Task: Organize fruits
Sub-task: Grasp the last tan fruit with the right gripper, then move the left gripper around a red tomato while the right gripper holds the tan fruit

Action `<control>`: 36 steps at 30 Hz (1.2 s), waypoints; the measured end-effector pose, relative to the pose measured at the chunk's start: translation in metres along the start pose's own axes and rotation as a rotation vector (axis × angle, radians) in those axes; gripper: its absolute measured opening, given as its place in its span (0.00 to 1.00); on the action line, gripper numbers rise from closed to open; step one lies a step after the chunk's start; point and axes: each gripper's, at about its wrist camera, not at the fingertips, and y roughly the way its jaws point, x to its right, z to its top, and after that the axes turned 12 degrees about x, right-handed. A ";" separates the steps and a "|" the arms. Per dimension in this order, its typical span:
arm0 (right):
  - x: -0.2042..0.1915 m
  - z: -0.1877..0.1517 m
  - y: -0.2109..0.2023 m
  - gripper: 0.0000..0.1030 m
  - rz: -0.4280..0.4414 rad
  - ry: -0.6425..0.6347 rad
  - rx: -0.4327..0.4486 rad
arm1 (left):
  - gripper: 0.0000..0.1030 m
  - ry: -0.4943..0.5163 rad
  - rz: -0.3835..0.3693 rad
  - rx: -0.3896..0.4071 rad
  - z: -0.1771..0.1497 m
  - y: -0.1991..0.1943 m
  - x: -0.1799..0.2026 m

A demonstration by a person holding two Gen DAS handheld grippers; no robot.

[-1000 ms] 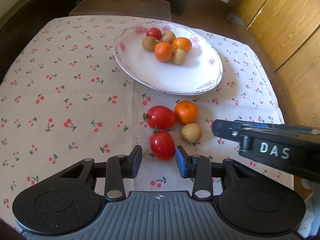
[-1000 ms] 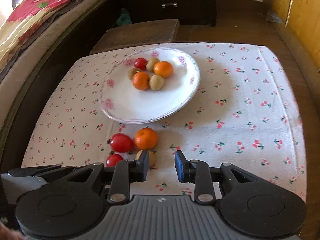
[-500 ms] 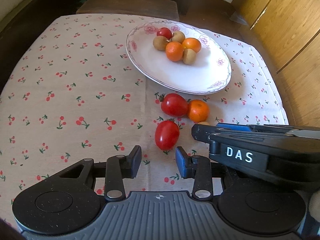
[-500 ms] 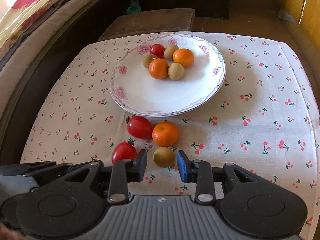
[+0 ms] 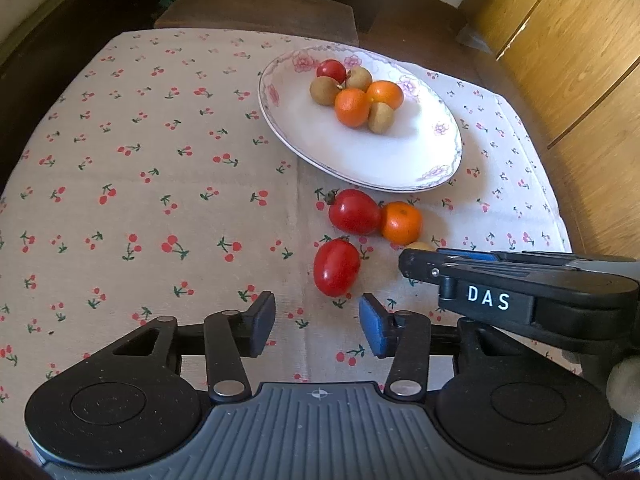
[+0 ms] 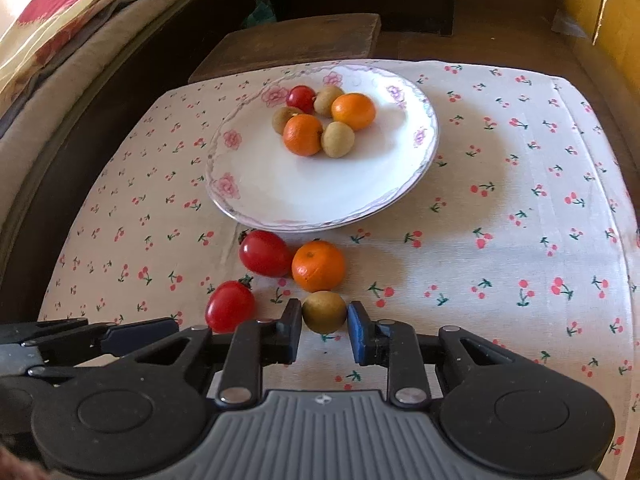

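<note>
A white flowered plate (image 6: 280, 196) holds two oranges, three brown fruits and a small tomato. In front of it on the cloth lie two red tomatoes (image 6: 265, 253) (image 6: 230, 306), an orange (image 6: 318, 266) and a small brown fruit (image 6: 324, 312). My right gripper (image 6: 324, 316) has that brown fruit between its fingers; the jaws are closing and both pads touch its sides. In the left wrist view the near tomato (image 5: 336, 266) lies just ahead of my left gripper (image 5: 316, 312). Its jaws are opening with nothing between them. The right gripper (image 5: 420, 260) reaches in from the right and hides most of the brown fruit (image 5: 420, 246).
The table wears a cherry-print cloth (image 5: 160, 200). A dark wooden stool (image 6: 288, 40) stands beyond the far edge, a cushioned sofa (image 6: 60, 40) runs along the left, and wooden cabinet doors (image 5: 580, 60) stand at the right.
The brown fruit has come in between my right fingers and they have closed against it. My left jaws have spread wider; the near tomato now lies just ahead of them.
</note>
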 end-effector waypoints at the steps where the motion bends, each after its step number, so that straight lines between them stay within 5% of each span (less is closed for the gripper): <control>1: 0.002 0.000 -0.001 0.26 0.000 0.005 0.002 | 0.54 0.000 -0.003 0.000 0.001 0.000 0.000; 21: 0.029 -0.012 -0.021 0.26 -0.058 -0.015 -0.003 | 0.57 -0.006 0.051 0.034 0.012 0.023 0.019; 36: 0.023 -0.010 -0.018 0.26 -0.064 -0.043 0.000 | 0.46 0.142 0.107 0.040 0.003 0.028 0.034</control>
